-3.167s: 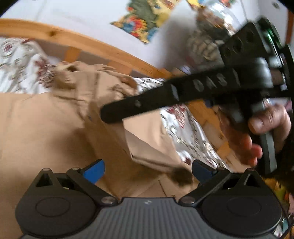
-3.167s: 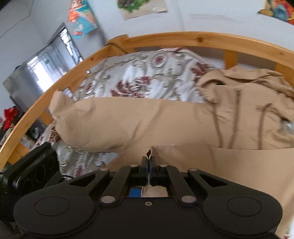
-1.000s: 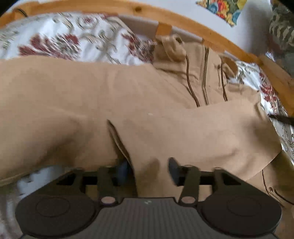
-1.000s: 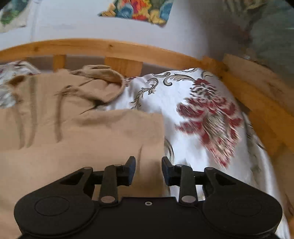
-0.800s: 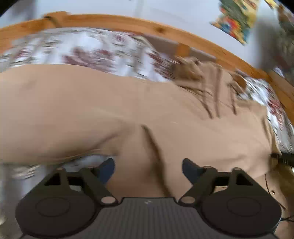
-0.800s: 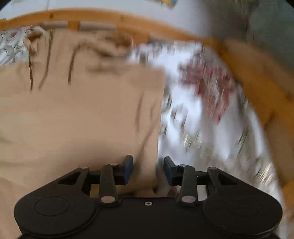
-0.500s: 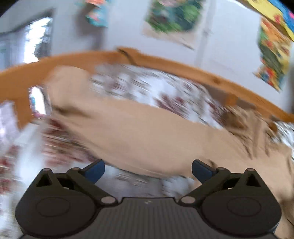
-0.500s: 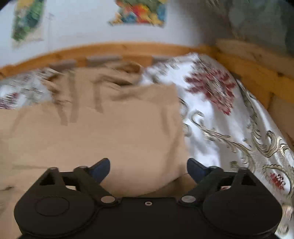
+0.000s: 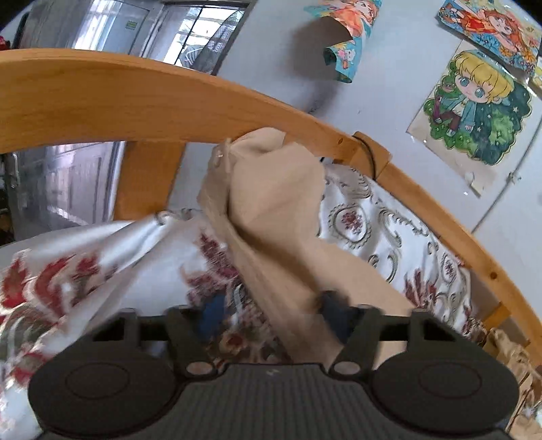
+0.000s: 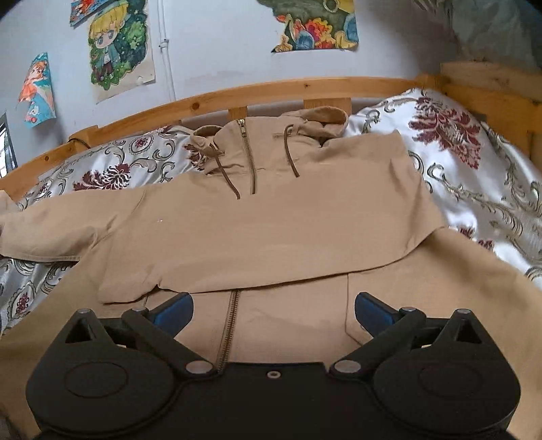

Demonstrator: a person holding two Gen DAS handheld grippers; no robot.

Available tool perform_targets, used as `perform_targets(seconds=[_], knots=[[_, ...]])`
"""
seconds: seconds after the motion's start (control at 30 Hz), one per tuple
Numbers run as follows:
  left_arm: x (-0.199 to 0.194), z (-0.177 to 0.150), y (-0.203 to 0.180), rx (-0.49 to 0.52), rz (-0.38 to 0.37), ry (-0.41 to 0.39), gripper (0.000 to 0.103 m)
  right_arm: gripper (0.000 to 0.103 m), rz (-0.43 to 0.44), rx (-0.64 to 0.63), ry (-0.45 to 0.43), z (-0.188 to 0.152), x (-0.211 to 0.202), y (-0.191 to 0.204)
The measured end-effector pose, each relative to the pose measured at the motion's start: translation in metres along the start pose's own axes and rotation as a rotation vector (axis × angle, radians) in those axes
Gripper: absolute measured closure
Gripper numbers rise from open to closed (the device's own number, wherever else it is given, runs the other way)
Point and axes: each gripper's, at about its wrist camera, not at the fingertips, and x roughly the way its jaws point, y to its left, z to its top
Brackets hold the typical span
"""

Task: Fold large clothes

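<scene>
**Tan hoodie half folded on the bed, one sleeve at the left gripper**

The tan zip-front hooded jacket [image 10: 271,216] lies face up on the white satin bedspread with dark red flowers and grey scrolls [image 10: 474,162]. Its hood is toward the wooden headboard rail [image 10: 271,88], and one sleeve is folded flat across the chest. The other sleeve [image 9: 271,210] stretches out toward the corner of the bed, with its cuff raised against the curved wooden bed rail [image 9: 135,98].

The left gripper [image 9: 274,313] has that sleeve running between its blue pads. The jaws have just been closing and stand part-way in. The view is blurred, so whether the pads already press the cloth cannot be told. A fold of bedspread bunches up beside the left-hand pad.

The right gripper [image 10: 273,308] hangs over the lower front of the jacket, above its metal zipper [image 10: 228,328]. Its jaws have just been opening. They are spread wide, with nothing between them.

On the pale wall behind the bed hang cartoon posters: a blond-haired figure among green bushes [image 10: 118,44] and a multicoloured torn one [image 10: 315,28]. A window [image 9: 200,34] shows past the bed rail.
</scene>
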Motion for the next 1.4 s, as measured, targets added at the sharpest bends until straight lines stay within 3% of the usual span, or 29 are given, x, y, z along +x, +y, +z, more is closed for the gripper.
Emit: perform_targets(seconds=[0.03, 0.1, 0.17, 0.27, 0.37, 0.47, 0.57, 0.63, 0.7, 0.8, 0.87, 0.9, 0.93, 1.07, 1.23, 1.4], knots=[[0.005, 0.003, -0.002, 0.003, -0.014, 0.02, 0.096, 0.002, 0.0, 0.007, -0.003, -0.001, 0.0, -0.001], [0.006, 0.005, -0.007, 0.013, 0.012, 0.005, 0.101, 0.002, -0.002, 0.028, -0.012, -0.001, 0.0, -0.004], [-0.002, 0.003, -0.017, 0.05, 0.003, -0.043, 0.103, 0.002, -0.002, 0.05, -0.022, -0.003, -0.003, -0.008], [-0.026, -0.002, -0.05, 0.198, -0.029, -0.168, 0.103, 0.002, -0.001, 0.078, -0.037, -0.003, -0.008, -0.015], [-0.058, -0.013, -0.105, 0.461, -0.157, -0.286, 0.103, 0.002, -0.001, 0.086, -0.065, 0.0, -0.013, -0.021], [-0.087, -0.037, -0.161, 0.718, -0.335, -0.331, 0.103, 0.002, -0.015, 0.108, -0.091, 0.004, -0.018, -0.03], [-0.098, -0.074, -0.21, 0.923, -0.548, -0.212, 0.103, 0.002, -0.05, 0.154, -0.117, 0.008, -0.025, -0.045], [-0.098, -0.115, -0.236, 1.09, -0.656, -0.104, 0.103, 0.002, -0.069, 0.194, -0.134, 0.01, -0.03, -0.058], [-0.095, -0.159, -0.249, 1.201, -0.729, 0.014, 0.102, 0.002, -0.087, 0.228, -0.153, 0.011, -0.035, -0.071], [-0.084, -0.214, -0.25, 1.284, -0.8, 0.208, 0.094, 0.002, -0.114, 0.248, -0.163, 0.009, -0.036, -0.089], [-0.08, -0.234, -0.239, 1.273, -0.811, 0.289, 0.078, 0.002, -0.129, 0.256, -0.155, 0.006, -0.034, -0.099], [-0.078, -0.238, -0.234, 1.264, -0.812, 0.325, 0.058, 0.002, -0.137, 0.263, -0.15, 0.004, -0.032, -0.102], [-0.076, -0.239, -0.227, 1.244, -0.819, 0.346, 0.045, 0.002, -0.137, 0.273, -0.142, 0.003, -0.029, -0.106], [-0.074, -0.224, -0.196, 1.189, -0.794, 0.353, 0.039, 0.002, -0.093, 0.296, -0.11, -0.002, -0.019, -0.106], [-0.051, -0.201, -0.176, 1.23, -0.604, 0.274, 0.032, 0.003, 0.037, 0.226, -0.035, 0.005, 0.005, -0.067], [-0.024, -0.198, -0.157, 1.238, -0.532, 0.328, 0.032, 0.007, 0.208, -0.05, 0.056, 0.048, 0.057, 0.029]])
